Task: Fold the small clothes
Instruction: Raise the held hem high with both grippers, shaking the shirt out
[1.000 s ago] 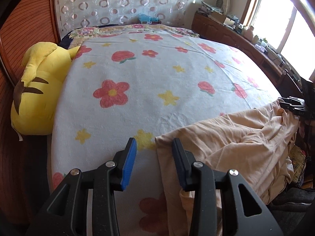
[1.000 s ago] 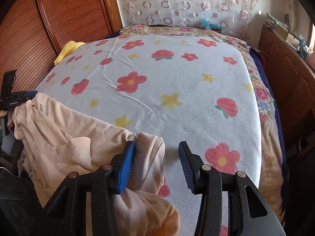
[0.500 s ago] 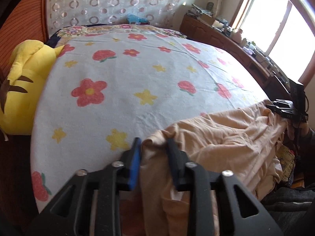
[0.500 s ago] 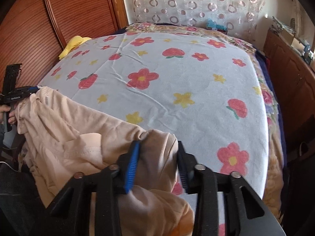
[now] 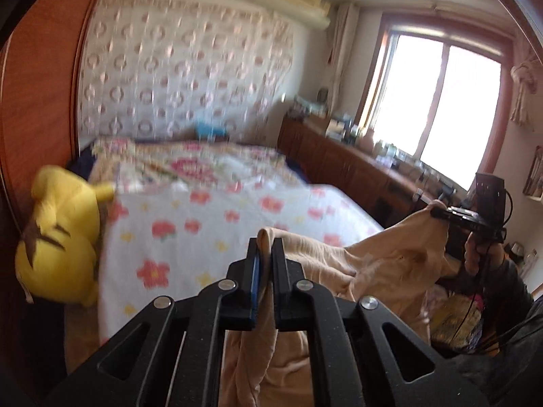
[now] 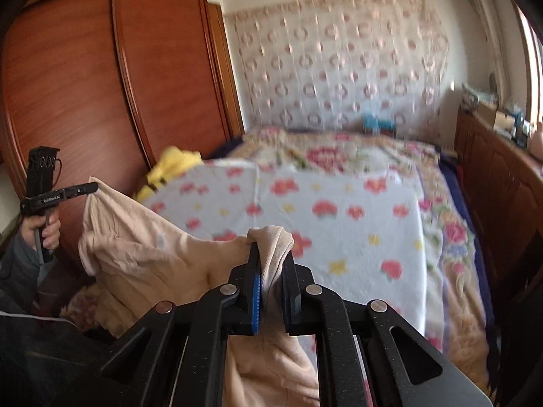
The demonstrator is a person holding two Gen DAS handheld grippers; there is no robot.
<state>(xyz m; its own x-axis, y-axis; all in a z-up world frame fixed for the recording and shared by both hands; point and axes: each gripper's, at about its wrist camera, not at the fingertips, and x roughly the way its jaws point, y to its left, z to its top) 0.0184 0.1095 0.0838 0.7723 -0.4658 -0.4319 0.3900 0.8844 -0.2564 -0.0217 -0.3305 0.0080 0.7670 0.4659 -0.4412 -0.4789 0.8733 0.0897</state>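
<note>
A pale peach cotton garment (image 5: 383, 261) hung at lower centre of both frames, pinched at one edge by the left gripper (image 5: 265, 254) and at another by the right gripper (image 6: 271, 254). Behind it lay a flower-printed white bedsheet (image 6: 356, 237), a yellow plush toy (image 5: 57, 237) at left, and a reddish wooden wardrobe (image 6: 101, 84).

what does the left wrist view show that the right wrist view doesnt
Only the left wrist view shows the bright window and the yellow plush toy's brown-striped back. Only the right wrist view shows the tall reddish wooden wardrobe. Both show the peach fabric garment clamped between the left hand-held gripper and right hand-held gripper above the flower-print bed cover.
</note>
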